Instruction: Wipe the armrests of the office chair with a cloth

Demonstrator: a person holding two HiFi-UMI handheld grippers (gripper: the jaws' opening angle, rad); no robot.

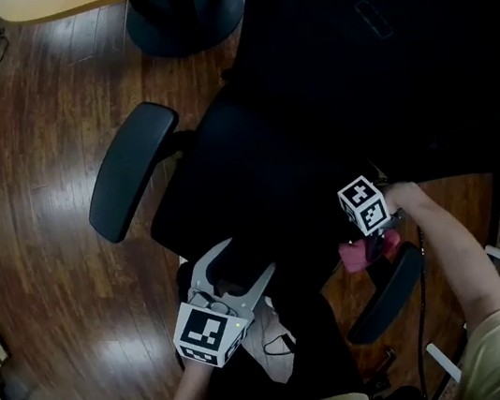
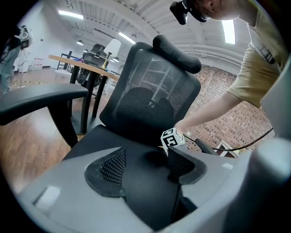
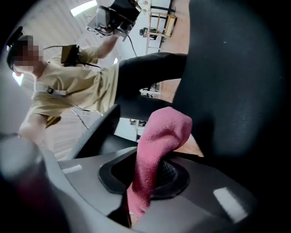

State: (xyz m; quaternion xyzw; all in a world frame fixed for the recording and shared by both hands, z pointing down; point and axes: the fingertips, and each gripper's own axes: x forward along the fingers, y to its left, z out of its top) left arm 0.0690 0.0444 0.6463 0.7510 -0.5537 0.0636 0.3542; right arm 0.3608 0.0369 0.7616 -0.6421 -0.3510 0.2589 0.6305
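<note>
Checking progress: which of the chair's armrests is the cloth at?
The armrest at the head view's lower right: the right gripper holds the pink cloth right beside it. The other armrest stands apart.

- The right tool (image 3: pixel 145 175) has its grey jaws closed on a pink terry cloth (image 3: pixel 157 145).
- The cloth stands up out of the jaws and folds over at its top.
- A broad black chair surface (image 3: pixel 236 77) fills the right side, just behind the cloth.
- A black padded armrest (image 3: pixel 97 132) runs aslant at the left of the cloth.
- At the left, a person in a beige short-sleeved shirt (image 3: pixel 72 86) holds the left tool (image 3: pixel 113 18) up near the top edge.
- Brown wooden floor (image 3: pixel 170 88) shows in the gap behind.
</note>
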